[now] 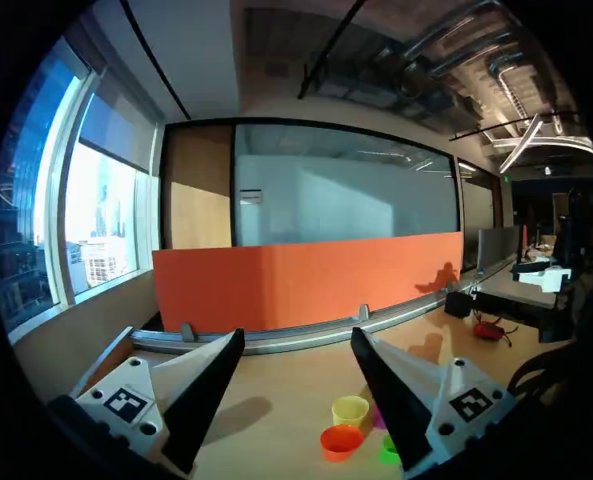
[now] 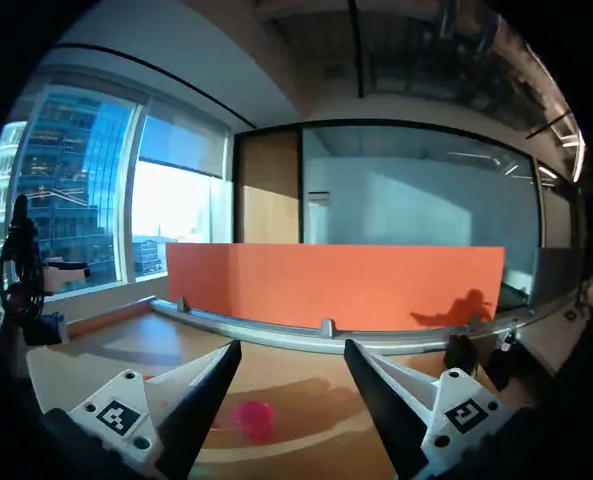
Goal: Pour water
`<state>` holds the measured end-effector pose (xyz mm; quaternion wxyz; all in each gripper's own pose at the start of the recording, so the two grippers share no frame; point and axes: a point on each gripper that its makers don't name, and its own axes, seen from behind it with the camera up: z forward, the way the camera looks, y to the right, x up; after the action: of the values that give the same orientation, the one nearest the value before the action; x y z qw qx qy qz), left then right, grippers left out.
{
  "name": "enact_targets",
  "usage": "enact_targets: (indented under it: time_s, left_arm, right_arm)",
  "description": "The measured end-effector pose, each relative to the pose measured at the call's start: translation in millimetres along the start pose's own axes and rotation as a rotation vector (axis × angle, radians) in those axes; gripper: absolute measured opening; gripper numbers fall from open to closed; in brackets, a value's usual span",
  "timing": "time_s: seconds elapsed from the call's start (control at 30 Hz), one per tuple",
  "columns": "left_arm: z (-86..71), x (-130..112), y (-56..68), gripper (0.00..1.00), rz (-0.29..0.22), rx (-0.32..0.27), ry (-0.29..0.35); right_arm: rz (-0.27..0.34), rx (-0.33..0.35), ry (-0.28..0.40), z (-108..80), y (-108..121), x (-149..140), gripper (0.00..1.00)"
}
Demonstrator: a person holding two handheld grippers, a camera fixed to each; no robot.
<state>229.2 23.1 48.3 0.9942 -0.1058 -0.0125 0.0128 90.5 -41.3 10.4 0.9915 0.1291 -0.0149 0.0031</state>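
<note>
My left gripper (image 1: 296,340) is open and held above the wooden desk (image 1: 280,392), nothing between its fingers. Below it, near the right finger, stand a yellow cup (image 1: 350,410), an orange cup (image 1: 341,442) and a green cup (image 1: 389,450) partly hidden behind that finger; a sliver of a purple cup (image 1: 378,418) peeks beside it. My right gripper (image 2: 292,346) is also open and empty, raised over the desk. A pink cup (image 2: 254,418) sits on the desk low between its fingers.
An orange divider panel (image 1: 312,280) on a metal rail (image 1: 296,336) runs along the desk's far edge. Windows stand to the left. A black box (image 1: 458,303), red cables (image 1: 488,330) and monitors lie at the right. A black stand (image 2: 24,288) rises at the left.
</note>
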Motion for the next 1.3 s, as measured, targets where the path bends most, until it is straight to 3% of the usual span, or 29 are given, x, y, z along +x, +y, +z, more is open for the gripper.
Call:
enact_targets:
  time_s: [0.3, 0.8, 1.1, 1.3]
  left_arm:
    - [3.3, 2, 30.1, 0.99, -0.007, -0.141, 0.007]
    - [3.2, -18, 64.3, 0.99, 0.043, -0.301, -0.040]
    - [11.0, -38, 77.8, 0.99, 0.059, -0.362, -0.087]
    - [15.5, -55, 88.4, 0.99, 0.072, -0.408, -0.124]
  right_arm:
    - [-0.023, 0.189, 0.031, -5.2, -44, 15, 0.99]
    - [-0.049, 0.354, -0.015, -10.3, -83, 10, 0.99]
    - [-0.063, 0.414, -0.050, -5.5, -94, -1, 0.99]
    - [-0.106, 0.479, -0.096, -6.7, -107, -18, 0.99]
